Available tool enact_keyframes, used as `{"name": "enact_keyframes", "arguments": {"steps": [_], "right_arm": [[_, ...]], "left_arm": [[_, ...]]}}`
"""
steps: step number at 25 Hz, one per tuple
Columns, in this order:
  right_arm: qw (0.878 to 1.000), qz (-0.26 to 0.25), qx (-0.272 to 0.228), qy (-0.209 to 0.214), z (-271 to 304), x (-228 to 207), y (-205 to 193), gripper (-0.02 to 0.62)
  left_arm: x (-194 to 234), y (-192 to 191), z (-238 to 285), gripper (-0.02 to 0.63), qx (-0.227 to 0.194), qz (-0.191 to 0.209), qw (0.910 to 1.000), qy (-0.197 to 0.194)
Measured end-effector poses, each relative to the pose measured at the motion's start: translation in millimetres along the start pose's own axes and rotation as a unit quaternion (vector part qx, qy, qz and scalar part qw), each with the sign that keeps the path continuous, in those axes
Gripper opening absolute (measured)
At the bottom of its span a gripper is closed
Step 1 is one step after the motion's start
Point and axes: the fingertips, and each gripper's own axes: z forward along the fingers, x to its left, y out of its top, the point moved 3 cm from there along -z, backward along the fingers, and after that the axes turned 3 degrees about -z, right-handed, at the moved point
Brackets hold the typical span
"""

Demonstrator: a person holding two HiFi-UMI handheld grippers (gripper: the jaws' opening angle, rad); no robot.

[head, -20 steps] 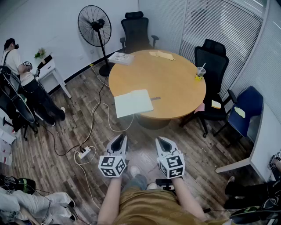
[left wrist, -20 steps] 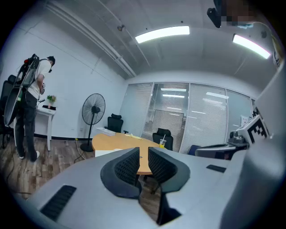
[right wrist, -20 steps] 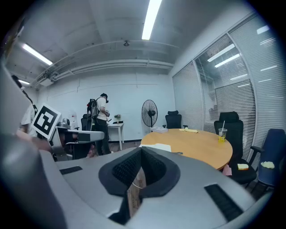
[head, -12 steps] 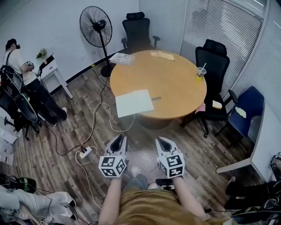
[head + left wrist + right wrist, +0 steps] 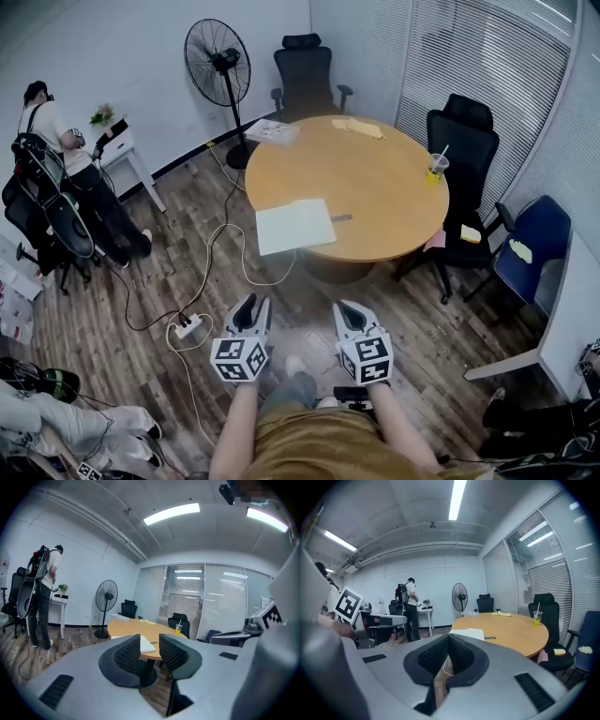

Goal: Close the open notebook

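One clear plastic cup (image 5: 436,168) with a straw and yellow drink inside stands at the right edge of the round tan wooden desk (image 5: 380,192). One open white notebook (image 5: 294,225) lies flat at the desk's near left edge, with one small dark thing (image 5: 341,217) just right of it. There are two black office chairs (image 5: 309,73) and one blue chair (image 5: 530,246). Your left claw (image 5: 150,641) is spread with nothing between. Your right claw (image 5: 447,639) is pressed together and empty. Both have ribbed black pads and are well apart from the desk.
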Motion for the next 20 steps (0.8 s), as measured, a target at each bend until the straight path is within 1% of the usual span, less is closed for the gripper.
{"name": "enact_keyframes", "arguments": {"steps": [4,8,13,20], "right_arm": [[1.0,0.002,0.007,0.009,17.6,-1.7,-4.1,0.011],[1.0,0.002,0.017,0.006,45.2,-14.1,-7.9,0.011],[0.999,-0.014,0.046,0.0,91.2,-36.1,-9.7,0.011],[0.998,-0.014,0.054,-0.028,171.8,-85.8,13.5,0.011]], "left_arm": [[15.3,-6.6,8.5,0.126,0.004,-0.016,0.9998,0.011],[32.3,-10.5,34.3,0.126,0.011,-0.026,0.9995,0.013],[62.8,-7.0,88.0,0.126,0.018,-0.045,0.9987,0.012],[116.5,20.7,173.8,0.126,0.013,-0.062,0.9979,0.013]]}}
